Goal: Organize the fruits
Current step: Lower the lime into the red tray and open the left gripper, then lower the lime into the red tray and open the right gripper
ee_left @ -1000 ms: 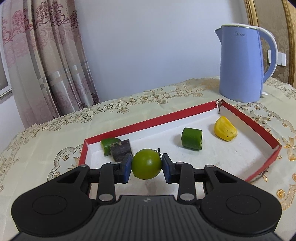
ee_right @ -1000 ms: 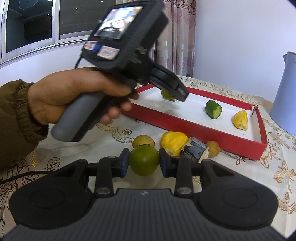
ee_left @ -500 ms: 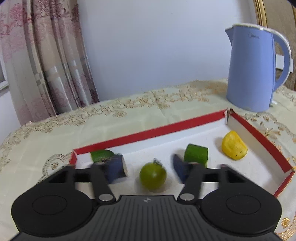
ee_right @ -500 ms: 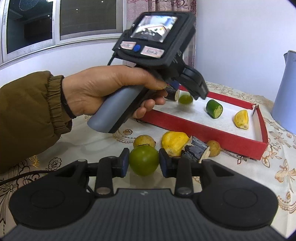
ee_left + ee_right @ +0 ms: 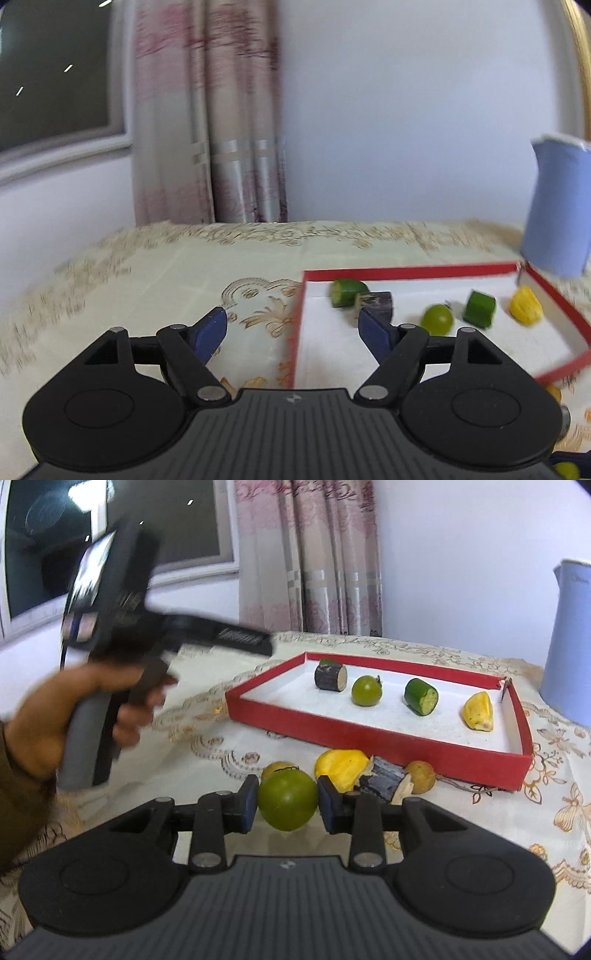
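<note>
A red tray [image 5: 373, 740] with a white floor holds a dark cut piece [image 5: 330, 677], a green round fruit [image 5: 366, 690], a green cucumber chunk [image 5: 421, 696] and a yellow piece [image 5: 479, 712]. The same tray [image 5: 406, 268] and green fruit [image 5: 437, 319] show in the left wrist view. My left gripper [image 5: 293, 332] is open and empty, above the tray's left edge. My right gripper [image 5: 287, 805] is shut on a second green round fruit [image 5: 287, 799], in front of the tray.
On the cloth before the tray lie a yellow piece [image 5: 341, 768], a dark cut piece [image 5: 386, 781] and two small brownish fruits [image 5: 421, 771]. A blue kettle [image 5: 570, 642] stands at the back right. The hand with the left gripper's handle [image 5: 107, 642] is at left.
My left gripper let go of its green fruit in the tray, opened wide and drew back to the left. My right gripper still holds its green fruit.
</note>
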`<state>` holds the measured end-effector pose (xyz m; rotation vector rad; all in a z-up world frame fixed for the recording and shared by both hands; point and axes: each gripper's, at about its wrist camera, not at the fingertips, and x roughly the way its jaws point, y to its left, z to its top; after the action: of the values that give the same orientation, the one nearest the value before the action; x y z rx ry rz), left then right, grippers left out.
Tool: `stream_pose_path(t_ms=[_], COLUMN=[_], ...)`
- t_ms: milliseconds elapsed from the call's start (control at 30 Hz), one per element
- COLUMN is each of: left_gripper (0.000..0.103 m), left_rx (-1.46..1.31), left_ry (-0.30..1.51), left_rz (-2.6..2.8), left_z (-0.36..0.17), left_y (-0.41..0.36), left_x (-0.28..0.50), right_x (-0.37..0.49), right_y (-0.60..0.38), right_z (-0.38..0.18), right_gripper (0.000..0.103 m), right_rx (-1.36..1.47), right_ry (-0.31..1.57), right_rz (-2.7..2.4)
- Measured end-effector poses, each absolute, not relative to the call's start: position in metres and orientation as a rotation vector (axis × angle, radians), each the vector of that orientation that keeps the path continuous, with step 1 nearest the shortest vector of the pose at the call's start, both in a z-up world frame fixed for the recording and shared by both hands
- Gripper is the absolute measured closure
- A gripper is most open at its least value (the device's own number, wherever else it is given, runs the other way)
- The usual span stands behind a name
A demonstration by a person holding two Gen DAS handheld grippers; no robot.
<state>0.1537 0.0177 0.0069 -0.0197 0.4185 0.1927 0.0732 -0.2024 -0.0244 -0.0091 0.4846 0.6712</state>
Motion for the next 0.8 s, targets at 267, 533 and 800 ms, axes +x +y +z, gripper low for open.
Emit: stream_pose_path(t_ms=[267,533,800], left_gripper=[0.025,0.025,0.025], left_rx=[-0.040,-0.072,-0.060], left_ry=[0.437,0.440,0.450], left_rz=[0.176,0.149,0.182], left_z=[0.005,0.006,0.001], left_y=[0.030,0.035,0.037], left_x=[0.155,0.151,0.156], right_x=[0.078,0.104,0.151], right_y=[-0.222,-0.210,-0.220], right_z=[-0.011,0.040,0.039], right_gripper=[0.071,0.071,0.071], right_rx=[0.091,-0.041,0.063], right_ry=[0.418,0.355,0.290], right_rz=[0.512,0.469,0.394])
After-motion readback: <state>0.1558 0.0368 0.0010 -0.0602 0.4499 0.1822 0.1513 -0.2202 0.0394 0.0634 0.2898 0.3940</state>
